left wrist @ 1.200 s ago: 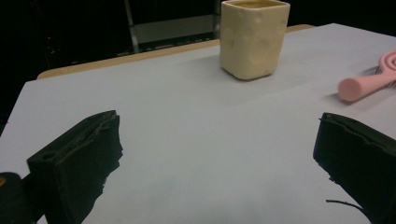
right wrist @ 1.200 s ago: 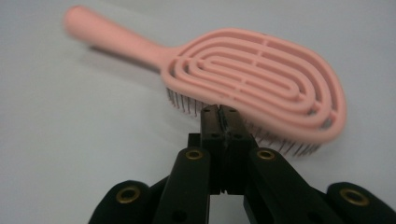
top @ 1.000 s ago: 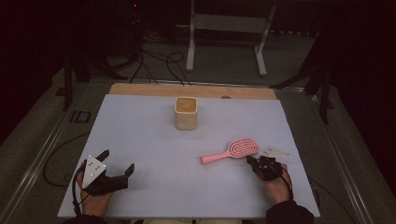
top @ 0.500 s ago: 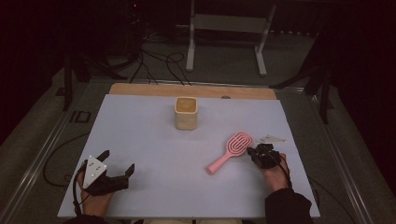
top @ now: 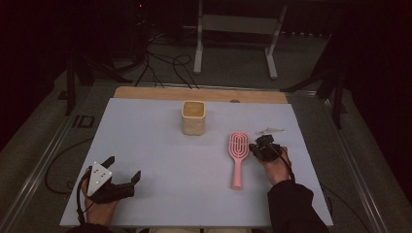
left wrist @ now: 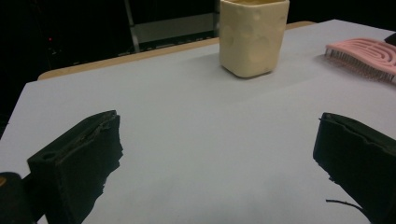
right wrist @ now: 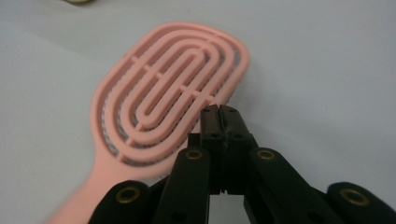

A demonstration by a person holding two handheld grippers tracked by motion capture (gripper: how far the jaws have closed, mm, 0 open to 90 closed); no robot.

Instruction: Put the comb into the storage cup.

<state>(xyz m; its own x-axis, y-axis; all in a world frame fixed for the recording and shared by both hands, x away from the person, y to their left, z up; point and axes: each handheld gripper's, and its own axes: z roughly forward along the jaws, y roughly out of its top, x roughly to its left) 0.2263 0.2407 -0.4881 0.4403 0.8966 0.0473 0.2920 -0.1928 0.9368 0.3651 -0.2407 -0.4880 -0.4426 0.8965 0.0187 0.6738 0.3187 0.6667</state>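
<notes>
A pink hairbrush (top: 237, 156) lies flat on the white table top (top: 160, 145), right of centre, head toward the far side and handle toward the near edge. My right gripper (top: 253, 147) is shut, its tips against the right edge of the brush head (right wrist: 163, 98), nothing pinched between them (right wrist: 219, 110). A cream cup (top: 193, 117) stands upright in the far middle, also seen at the top of the left gripper view (left wrist: 253, 35). My left gripper (top: 124, 166) rests at the near left corner, open and empty (left wrist: 218, 119).
A wooden strip (top: 145, 92) runs along the table's far edge. Behind it stand a metal frame (top: 233, 24) and loose cables (top: 160, 63) on the floor. The brush head (left wrist: 362, 56) lies just right of the cup in the left gripper view.
The right gripper moved away from the near edge and slightly left. The brush swung round: its handle went from pointing left to pointing at the near edge. The left gripper stayed still.
</notes>
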